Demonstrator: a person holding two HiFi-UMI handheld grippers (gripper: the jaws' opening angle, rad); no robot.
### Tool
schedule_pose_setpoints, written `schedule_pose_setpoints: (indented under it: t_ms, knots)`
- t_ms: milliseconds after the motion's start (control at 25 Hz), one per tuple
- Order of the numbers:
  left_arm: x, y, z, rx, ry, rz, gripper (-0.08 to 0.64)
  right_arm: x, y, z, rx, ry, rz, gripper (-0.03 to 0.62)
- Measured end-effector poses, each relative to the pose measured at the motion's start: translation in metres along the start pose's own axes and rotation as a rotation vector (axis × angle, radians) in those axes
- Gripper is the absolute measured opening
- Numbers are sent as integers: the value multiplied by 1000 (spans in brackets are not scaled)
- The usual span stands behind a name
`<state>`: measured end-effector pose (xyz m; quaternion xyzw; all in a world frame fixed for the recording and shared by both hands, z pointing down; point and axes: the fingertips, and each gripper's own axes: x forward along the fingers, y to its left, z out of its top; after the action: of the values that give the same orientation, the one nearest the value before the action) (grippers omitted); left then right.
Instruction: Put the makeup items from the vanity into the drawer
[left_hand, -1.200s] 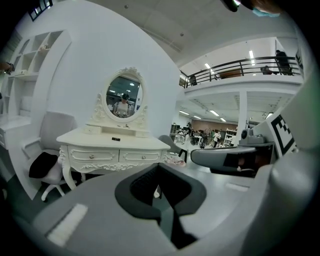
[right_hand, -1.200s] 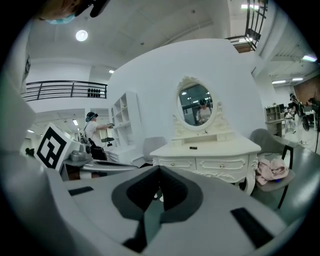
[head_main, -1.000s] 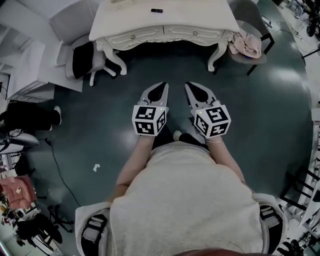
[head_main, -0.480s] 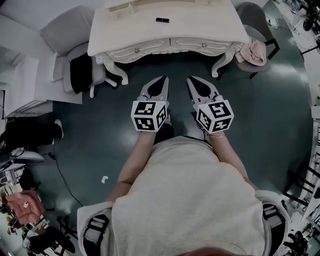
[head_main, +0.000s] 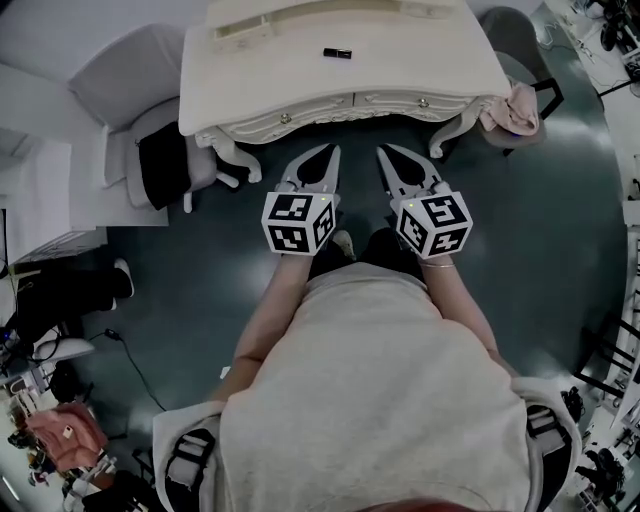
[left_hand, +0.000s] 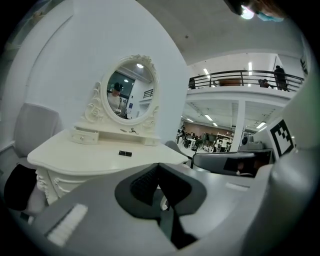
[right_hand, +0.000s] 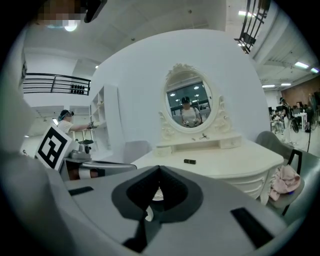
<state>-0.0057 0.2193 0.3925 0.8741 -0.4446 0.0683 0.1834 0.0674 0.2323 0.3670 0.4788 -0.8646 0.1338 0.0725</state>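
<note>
**Both jaws closed, nothing between them.** Your left gripper (head_main: 328, 152) has its jaws pressed tip to tip and empty. Your right gripper (head_main: 386, 150) shows the same in its own view: tips met, nothing held. The two sit side by side, low, in front of the desk (head_main: 420, 60). Their tips are just short of its front edge and touch nothing.

The one makeup item (head_main: 337, 52) plainly in view is small, dark and oblong. It lies alone on the desk top, well back from the edge and in front of the mirror (right_hand: 189, 104). The drawer (head_main: 290, 117) in the desk front is closed, as is its neighbour to the right. A smaller dark thing sits on the shelf under the mirror, too small to name.

Judged step: the approach, before any pick or drawer pull, with nothing of the task done yet. For the next move you likely need one gripper opened. Either carry it forward over the desk to straddle the makeup item across its short side, or set it on a drawer knob first so the item has somewhere to go.
</note>
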Motion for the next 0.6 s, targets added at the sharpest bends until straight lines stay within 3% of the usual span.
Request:
schedule_pose_setpoints:
  t_ms: [600]
  knots:
    - [39,56,7,-46,29,11,9,71,-27,15,-13,19,3,8]
